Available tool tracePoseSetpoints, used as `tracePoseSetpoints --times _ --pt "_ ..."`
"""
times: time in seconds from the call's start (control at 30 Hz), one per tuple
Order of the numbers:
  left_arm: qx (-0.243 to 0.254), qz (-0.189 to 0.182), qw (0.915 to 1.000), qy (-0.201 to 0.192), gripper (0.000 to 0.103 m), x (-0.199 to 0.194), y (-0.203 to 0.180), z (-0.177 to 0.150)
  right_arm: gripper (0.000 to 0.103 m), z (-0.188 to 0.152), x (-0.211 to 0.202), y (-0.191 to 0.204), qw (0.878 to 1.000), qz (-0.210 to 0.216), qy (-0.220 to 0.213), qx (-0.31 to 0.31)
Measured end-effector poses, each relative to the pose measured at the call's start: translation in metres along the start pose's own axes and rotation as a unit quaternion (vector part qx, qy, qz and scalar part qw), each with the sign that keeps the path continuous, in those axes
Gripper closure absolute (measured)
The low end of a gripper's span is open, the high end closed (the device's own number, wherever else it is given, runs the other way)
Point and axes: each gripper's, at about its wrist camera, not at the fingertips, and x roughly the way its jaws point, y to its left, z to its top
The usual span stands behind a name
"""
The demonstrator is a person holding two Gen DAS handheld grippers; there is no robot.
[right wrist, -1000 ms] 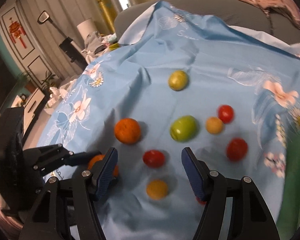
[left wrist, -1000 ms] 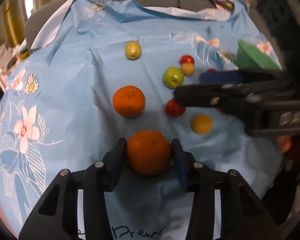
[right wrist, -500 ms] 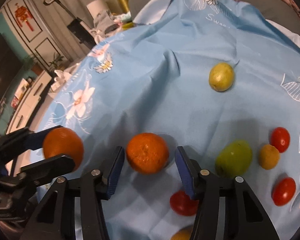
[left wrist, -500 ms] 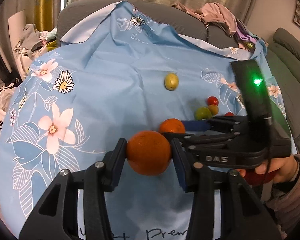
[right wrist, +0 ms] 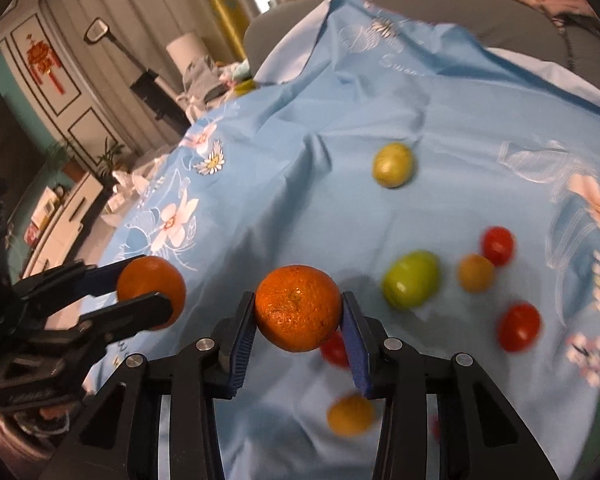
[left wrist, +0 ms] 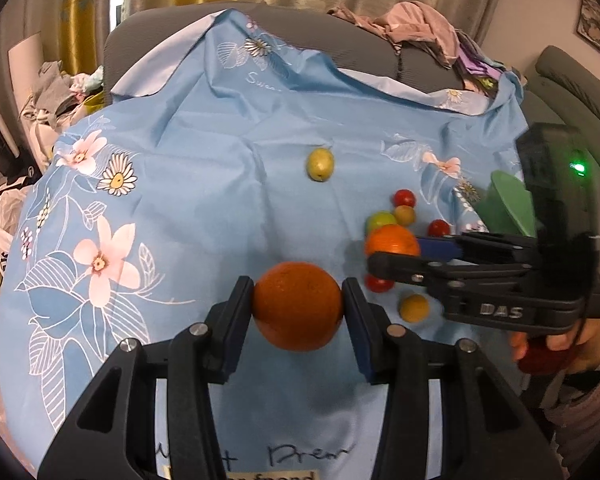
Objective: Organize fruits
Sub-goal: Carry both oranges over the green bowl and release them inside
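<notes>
We hold both grippers level above the blue floral cloth [left wrist: 220,184], each reaching forward with an orange off the surface. Our left gripper [left wrist: 298,306] is clamped on the darker orange [left wrist: 298,306], which sits squarely between its blue pads [left wrist: 240,312]. Our right gripper [right wrist: 298,314] grips the brighter orange [right wrist: 298,314] the same way, centred between its fingers. In the left view, that brighter orange hangs just ahead and right of ours. On the cloth lie a yellow-green fruit [left wrist: 320,164] farther back, a green fruit [right wrist: 410,278], red tomatoes [right wrist: 518,326] and small yellow fruits [right wrist: 350,414], somewhat blurred. A green container [left wrist: 508,204], possibly a bowl, stands at right.
</notes>
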Motion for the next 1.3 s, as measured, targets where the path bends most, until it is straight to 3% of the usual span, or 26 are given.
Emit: tracePoseSetpoints --times 0.23,0.63,0.97,1.3 --pt "0.027 -0.016 0.9995 0.002 0.058 -0.005 -0.031 -0.002 0.060 -0.029 -0.056 -0.019 0.998 -0.010 -0.044 0.042" --pt "0.077 -0.060 0.9952 0.001 0.058 -0.006 -0.091 0.013 0.060 -0.060 -0.140 -0.069 0.982 -0.086 -0.126 0.110" --pt "0.159 -0.117 0.9803 -0.003 0.058 0.012 -0.181 0.038 0.060 -0.090 -0.184 -0.113 0.963 -0.140 -0.167 0.160" --pt "0.212 -0.162 0.9636 0.020 0.058 0.048 -0.250 0.053 0.060 -0.106 -0.197 -0.134 0.954 -0.162 -0.177 0.178"
